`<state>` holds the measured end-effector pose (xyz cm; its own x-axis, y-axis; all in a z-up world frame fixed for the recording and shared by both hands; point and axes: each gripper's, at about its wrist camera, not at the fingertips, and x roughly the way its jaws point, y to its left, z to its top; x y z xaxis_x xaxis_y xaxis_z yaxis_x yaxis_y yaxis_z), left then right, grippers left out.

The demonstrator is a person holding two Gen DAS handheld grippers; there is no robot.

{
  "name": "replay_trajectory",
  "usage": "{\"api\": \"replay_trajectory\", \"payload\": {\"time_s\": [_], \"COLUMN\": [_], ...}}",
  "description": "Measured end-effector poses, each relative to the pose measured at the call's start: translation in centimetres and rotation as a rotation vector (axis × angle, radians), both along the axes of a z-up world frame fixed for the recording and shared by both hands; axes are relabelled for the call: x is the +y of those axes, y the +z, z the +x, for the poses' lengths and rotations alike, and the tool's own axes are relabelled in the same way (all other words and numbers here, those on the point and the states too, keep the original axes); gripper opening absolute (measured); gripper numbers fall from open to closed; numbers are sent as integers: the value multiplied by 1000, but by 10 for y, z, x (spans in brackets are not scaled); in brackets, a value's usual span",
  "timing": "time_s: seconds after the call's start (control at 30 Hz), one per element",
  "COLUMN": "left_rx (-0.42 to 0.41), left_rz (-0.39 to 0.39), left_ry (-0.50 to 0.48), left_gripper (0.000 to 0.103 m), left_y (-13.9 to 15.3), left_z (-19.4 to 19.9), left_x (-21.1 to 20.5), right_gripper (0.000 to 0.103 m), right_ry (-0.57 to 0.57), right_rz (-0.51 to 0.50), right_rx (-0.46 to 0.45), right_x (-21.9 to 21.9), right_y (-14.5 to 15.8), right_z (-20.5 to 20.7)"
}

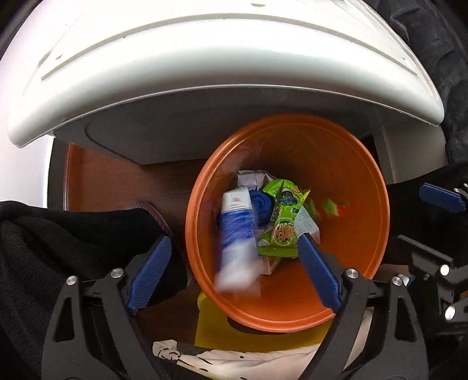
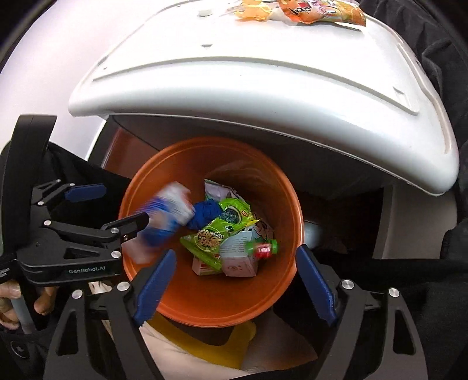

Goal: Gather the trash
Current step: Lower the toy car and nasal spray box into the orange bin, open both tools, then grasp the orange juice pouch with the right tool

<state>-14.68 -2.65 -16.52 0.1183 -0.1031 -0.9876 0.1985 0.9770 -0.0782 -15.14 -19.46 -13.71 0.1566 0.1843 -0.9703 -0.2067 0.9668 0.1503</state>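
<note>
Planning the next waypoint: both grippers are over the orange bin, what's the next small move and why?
Probably lift the right gripper up toward the orange wrappers on the white table. Both jaws stand open with nothing gripped, and the blurred white-and-blue packet is already inside the orange bin.

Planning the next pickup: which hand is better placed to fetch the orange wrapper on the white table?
Probably right: the orange wrapper lies up and right of the open, empty right gripper; the left gripper sits farther left.
</note>
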Motion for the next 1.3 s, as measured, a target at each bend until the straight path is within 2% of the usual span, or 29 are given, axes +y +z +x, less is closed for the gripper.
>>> {"api": "replay_trajectory", "payload": {"time_s": [0.33,0.53,0.77,0.97,1.3], "left_rx": [-25,-152,-308,-368,-443], "left_rz": [-5,-34,-16,-25,23], "left_ry": [16,20,-32,-42,-85], "left_gripper": [86,86,86,86,86], "left_y": [2,37,74,89,86], "left_z": [3,7,29,69,122], "left_x": [0,2,-10,-15,-30], "right_gripper": [78,78,78,78,78], "right_ry": [-54,-96,-171,-263,-461], "right_rz": [43,61,49,69,126], "right_rx": [-15,-63,-159,-201,-162], "right_x": [-13,-28,-50,-68,-90], "right_y": [9,32,70,93,86], "right_z": [2,22,68,122,210]}}
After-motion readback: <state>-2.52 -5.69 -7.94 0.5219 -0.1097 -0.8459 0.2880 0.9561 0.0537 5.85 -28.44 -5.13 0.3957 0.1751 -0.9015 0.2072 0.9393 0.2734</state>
